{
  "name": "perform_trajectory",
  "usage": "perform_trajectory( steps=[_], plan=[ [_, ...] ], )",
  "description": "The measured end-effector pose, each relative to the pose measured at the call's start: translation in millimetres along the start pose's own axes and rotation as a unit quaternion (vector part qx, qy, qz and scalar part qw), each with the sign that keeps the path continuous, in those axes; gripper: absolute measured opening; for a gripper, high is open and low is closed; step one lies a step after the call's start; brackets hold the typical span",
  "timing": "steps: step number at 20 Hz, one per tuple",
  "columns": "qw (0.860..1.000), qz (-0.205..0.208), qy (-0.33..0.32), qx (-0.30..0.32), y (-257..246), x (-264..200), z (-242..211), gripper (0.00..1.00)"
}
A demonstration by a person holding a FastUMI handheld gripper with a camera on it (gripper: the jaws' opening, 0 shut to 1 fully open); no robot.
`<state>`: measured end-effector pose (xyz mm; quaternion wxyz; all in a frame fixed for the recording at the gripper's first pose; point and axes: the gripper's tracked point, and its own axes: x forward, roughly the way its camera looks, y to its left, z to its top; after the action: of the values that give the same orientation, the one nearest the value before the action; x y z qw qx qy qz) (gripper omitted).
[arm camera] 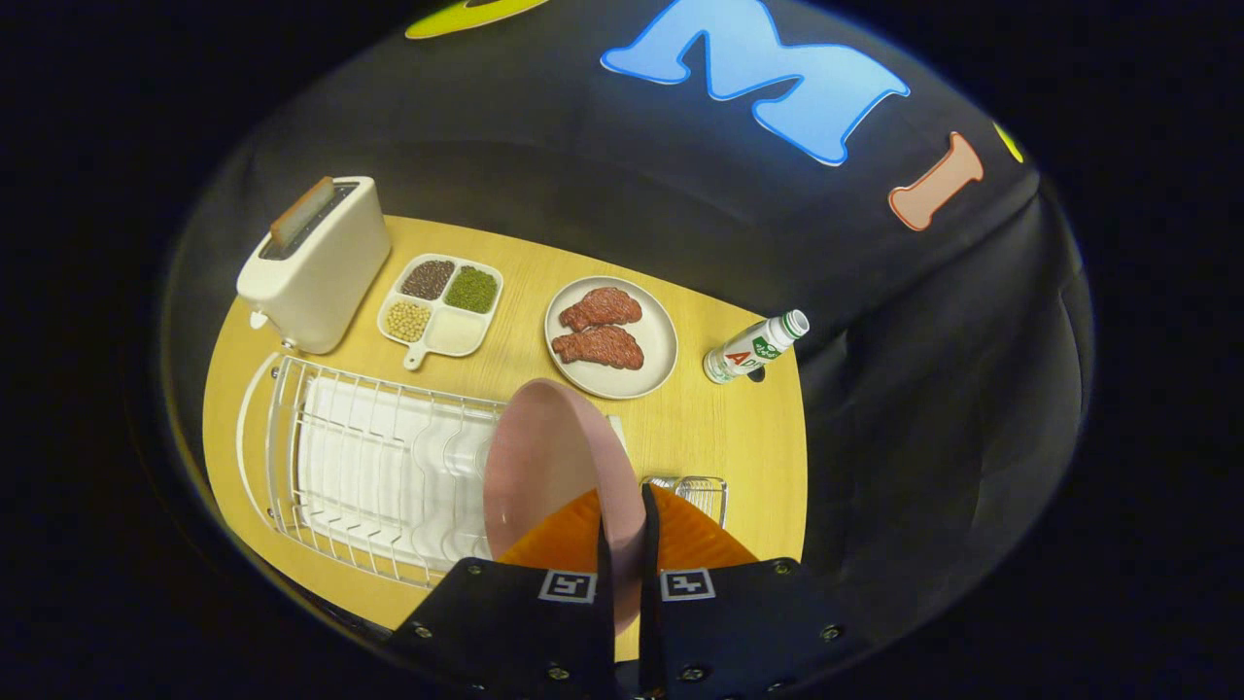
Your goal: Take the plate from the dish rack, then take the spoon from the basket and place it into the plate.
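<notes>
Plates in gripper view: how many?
2. The pink plate is clamped on edge between the gripper fingers, above the dish rack. The plate with meat sits beyond it on the table. None seem hidden.

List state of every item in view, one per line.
hand-held gripper: shut on the pink plate's rim
pink plate: held on edge, lifted above the rack
dish rack: no dishes in it
toaster: upright, slice standing in the slot
divided tray: three sections filled, one bare
steak plate: flat, two pieces on it
bottle: capped, on the table
wire basket: mostly hidden, contents unclear
</notes>
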<state>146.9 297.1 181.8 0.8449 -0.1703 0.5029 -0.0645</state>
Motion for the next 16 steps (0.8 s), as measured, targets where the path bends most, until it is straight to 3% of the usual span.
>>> perform_trajectory(
  steps=[8,16],
  plan=[
    [0.994,0.091,-0.012,0.057,-49.2,-47.1,-94.0,0.1],
    [0.986,0.131,0.016,0.106,-58.2,-34.6,-210.4,0.1]
  ],
)
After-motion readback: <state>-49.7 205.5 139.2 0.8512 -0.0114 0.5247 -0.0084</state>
